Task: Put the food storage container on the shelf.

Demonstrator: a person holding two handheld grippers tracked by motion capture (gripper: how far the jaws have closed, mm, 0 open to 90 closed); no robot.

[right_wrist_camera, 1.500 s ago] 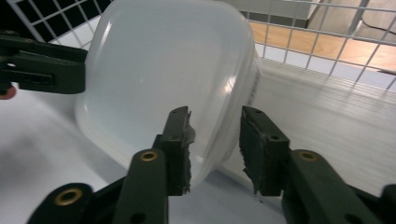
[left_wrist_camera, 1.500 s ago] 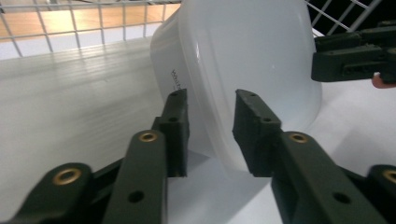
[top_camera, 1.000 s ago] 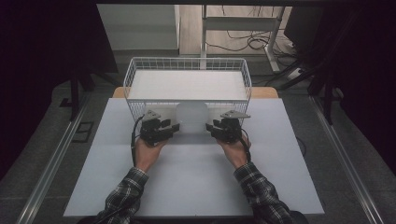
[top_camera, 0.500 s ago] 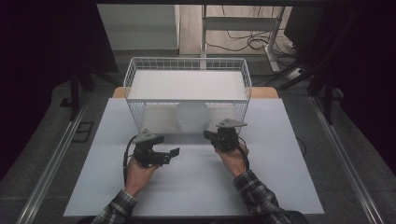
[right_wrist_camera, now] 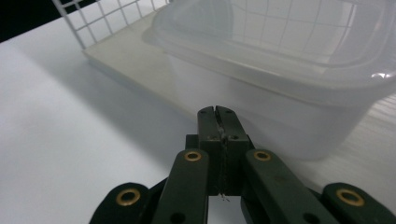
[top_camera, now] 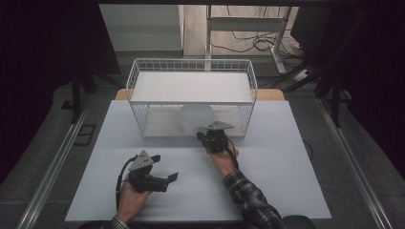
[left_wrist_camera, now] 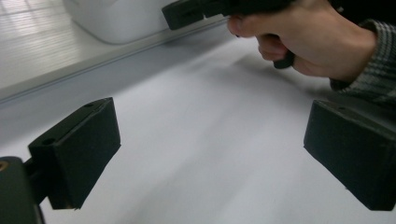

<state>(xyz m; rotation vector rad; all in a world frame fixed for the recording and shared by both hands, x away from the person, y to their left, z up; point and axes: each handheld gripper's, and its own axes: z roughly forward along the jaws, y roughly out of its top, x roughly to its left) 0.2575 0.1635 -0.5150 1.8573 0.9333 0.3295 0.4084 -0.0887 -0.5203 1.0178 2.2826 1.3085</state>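
Writing: no brand, label or lettering can be read on the container, the basket or either gripper.
Table (top_camera: 286,191): a white, matt top is seen, bare apart from the basket at its far edge and the two hands; a strip of wood-coloured board shows behind the basket at both far corners.
Wire basket (top_camera: 143,86): a white mesh basket is set at the middle of the far edge, its open front turned toward the person; a pale board is laid across its top and another forms its floor.
Plastic container (top_camera: 196,119): a translucent tub with a lipped rim is stood inside the basket on the floor board, near the front edge, slightly right of the middle; in the right gripper view (right_wrist_camera: 299,79) it is seen just beyond the jaw tips.
Right gripper (top_camera: 210,136): held just in front of the basket's open side, pointed at the container; its jaws are pressed together with nothing between them (right_wrist_camera: 218,116).
Left gripper (top_camera: 167,171): held low near the table's near edge, left of the middle, pointed to the right; its jaws are spread wide over bare table (left_wrist_camera: 210,154).
Right hand (left_wrist_camera: 303,37): seen from the left gripper view, wrapped round its gripper, with a checked sleeve behind it.
Room: a grey floor, dark curtains at both sides, metal rails along the floor, and cables and a desk frame beyond the far edge are seen.
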